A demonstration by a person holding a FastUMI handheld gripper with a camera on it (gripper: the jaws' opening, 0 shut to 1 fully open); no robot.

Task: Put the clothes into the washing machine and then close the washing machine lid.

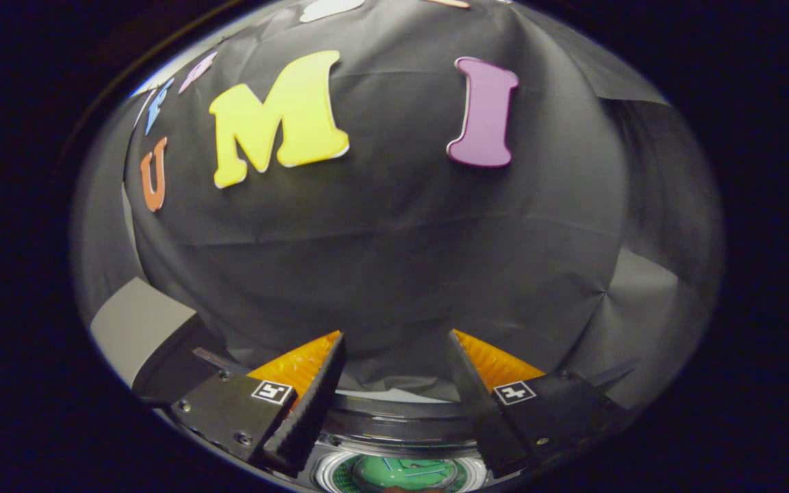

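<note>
My gripper (394, 342) stands open, its two fingers wide apart with nothing between them. Below and between the fingers lies the top of the washing machine (394, 428), a dark curved rim. Inside its round opening a green garment (398, 472) shows, lying in the drum. To the left of the fingers a grey panel with a dark edge (141, 329) rises at an angle; it may be the machine's raised lid, but I cannot tell for sure. Beyond the fingertips hangs the black cloth wall (394, 239).
The black cloth wall stands close ahead and wraps around both sides. A lighter grey fold of cloth (641, 301) hangs to the right of the fingers.
</note>
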